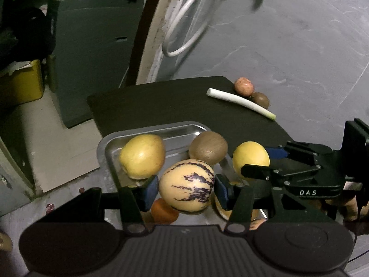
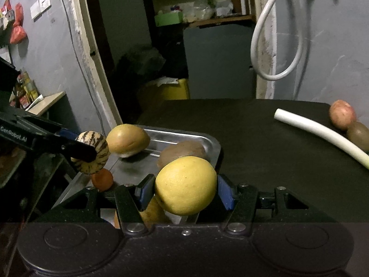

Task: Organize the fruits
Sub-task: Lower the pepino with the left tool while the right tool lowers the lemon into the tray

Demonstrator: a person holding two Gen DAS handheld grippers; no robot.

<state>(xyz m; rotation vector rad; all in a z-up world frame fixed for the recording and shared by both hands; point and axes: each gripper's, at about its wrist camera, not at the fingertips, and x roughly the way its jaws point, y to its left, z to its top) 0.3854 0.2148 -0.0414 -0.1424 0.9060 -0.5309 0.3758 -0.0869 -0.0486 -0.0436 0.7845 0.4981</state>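
Dark table [image 2: 265, 143], "DAS" right hand-held gripper [image 2: 185, 190] clamping lemon [image 2: 185, 184], left [image 1: 186, 190] clamping striped melon [image 1: 186, 184]

Both views were dim with a cool cast. Light fell from above and in front, brightest on the grey wall [image 1: 288, 46] behind the metal tray [image 1: 147, 130]. The tray showed soft glare along its rim. Leaf shadows were smeared on that wall. Fisheye bending curved the door frame [image 2: 92, 57]; corners vignetted to black. Mild motion blur throughout.
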